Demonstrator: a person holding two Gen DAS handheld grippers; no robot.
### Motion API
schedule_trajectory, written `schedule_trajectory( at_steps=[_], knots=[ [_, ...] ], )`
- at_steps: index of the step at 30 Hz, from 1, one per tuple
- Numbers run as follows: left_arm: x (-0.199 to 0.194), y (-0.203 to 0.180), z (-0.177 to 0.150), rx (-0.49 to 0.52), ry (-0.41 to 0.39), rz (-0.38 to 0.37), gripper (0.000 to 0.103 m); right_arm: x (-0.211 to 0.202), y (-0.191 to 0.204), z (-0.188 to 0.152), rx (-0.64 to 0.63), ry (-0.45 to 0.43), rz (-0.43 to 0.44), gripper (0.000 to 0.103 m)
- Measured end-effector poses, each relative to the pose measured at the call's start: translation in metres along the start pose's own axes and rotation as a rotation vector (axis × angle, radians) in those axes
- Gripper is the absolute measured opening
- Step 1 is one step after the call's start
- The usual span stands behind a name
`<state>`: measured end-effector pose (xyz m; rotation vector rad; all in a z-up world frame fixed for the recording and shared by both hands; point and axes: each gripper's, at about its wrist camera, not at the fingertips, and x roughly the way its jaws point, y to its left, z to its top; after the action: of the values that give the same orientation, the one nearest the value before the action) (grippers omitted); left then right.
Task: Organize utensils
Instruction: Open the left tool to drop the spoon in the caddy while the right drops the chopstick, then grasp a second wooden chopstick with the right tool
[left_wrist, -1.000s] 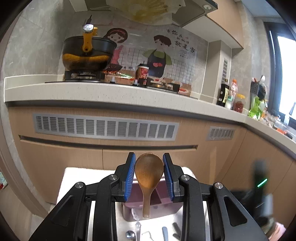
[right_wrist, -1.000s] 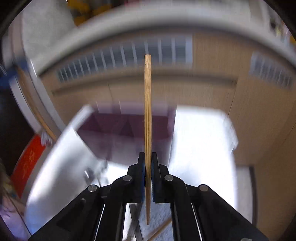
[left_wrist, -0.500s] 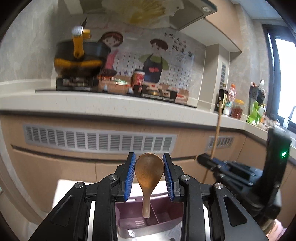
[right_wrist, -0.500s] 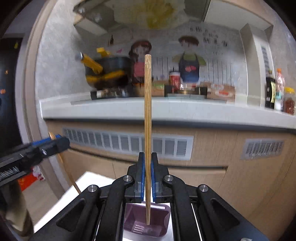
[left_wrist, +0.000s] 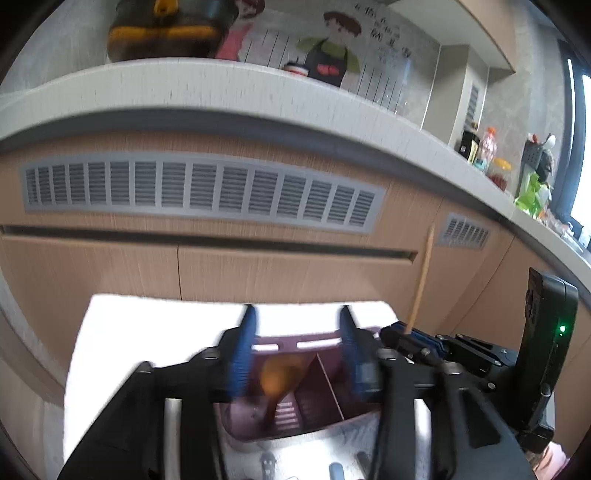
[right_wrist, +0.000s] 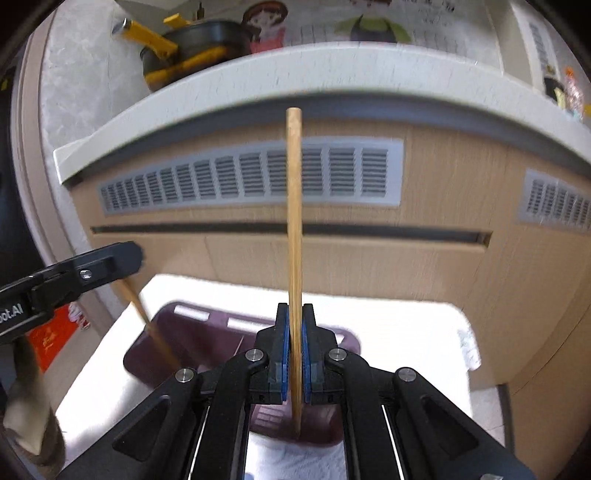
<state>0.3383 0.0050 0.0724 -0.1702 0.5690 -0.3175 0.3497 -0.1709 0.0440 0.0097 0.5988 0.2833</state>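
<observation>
Right tool (right_wrist: 294, 354) clamped on upright chopstick (right_wrist: 294, 229); left tool (left_wrist: 295, 354) wide apart around wooden spoon (left_wrist: 279, 376) over purple caddy (left_wrist: 317, 402)

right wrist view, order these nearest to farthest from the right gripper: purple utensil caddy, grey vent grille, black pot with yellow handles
1. purple utensil caddy, just below and ahead of the right gripper, on the white table.
2. grey vent grille, on the cabinet front behind the table.
3. black pot with yellow handles, upper left, up on the counter.
</observation>
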Motion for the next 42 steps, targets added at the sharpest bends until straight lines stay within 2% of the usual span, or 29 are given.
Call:
schedule_trajectory(
  at_steps=[2,3,4,7,11,15,19,22,27,30,35,42],
  knots=[
    [-0.002,-0.002,-0.007,0.018,-0.003,0.025,0.058,0.002,0.0,-0.006,-0.001,0.031,0.008,0.048],
    [-0.006,-0.003,-0.01,0.026,-0.007,0.034,0.058,0.0,0.0,-0.009,0.001,0.023,-0.002,0.054],
    [-0.01,-0.003,-0.013,0.029,-0.011,0.042,0.058,-0.008,0.0,-0.012,-0.001,0.0,-0.018,0.057],
    [-0.024,0.002,-0.023,0.012,-0.018,0.062,0.058,-0.026,-0.001,-0.02,-0.018,-0.016,-0.034,0.059],
    [-0.043,0.007,-0.043,-0.005,-0.001,0.09,0.061,-0.054,-0.003,-0.033,-0.024,-0.022,-0.074,0.075],
    [-0.063,0.009,-0.07,-0.022,0.028,0.11,0.062,-0.083,-0.001,-0.052,-0.041,-0.026,-0.122,0.079],
    [-0.08,0.003,-0.107,-0.026,0.07,0.132,0.062,-0.108,0.003,-0.081,-0.059,-0.02,-0.16,0.088],
    [-0.089,-0.004,-0.138,-0.033,0.105,0.125,0.062,-0.12,0.006,-0.11,-0.063,-0.006,-0.209,0.089],
    [-0.106,-0.038,-0.192,0.087,0.15,0.07,0.062,-0.129,0.005,-0.141,-0.086,0.026,-0.254,0.089],
    [-0.109,-0.057,-0.213,0.164,0.172,0.072,0.06,-0.136,-0.004,-0.15,-0.065,0.037,-0.256,0.089],
    [-0.094,-0.073,-0.225,0.167,0.247,0.07,0.048,-0.142,-0.016,-0.162,-0.021,0.042,-0.265,0.089],
    [-0.064,-0.074,-0.229,0.138,0.331,0.108,0.047,-0.14,-0.029,-0.173,0.04,0.054,-0.251,0.089]
  ],
)
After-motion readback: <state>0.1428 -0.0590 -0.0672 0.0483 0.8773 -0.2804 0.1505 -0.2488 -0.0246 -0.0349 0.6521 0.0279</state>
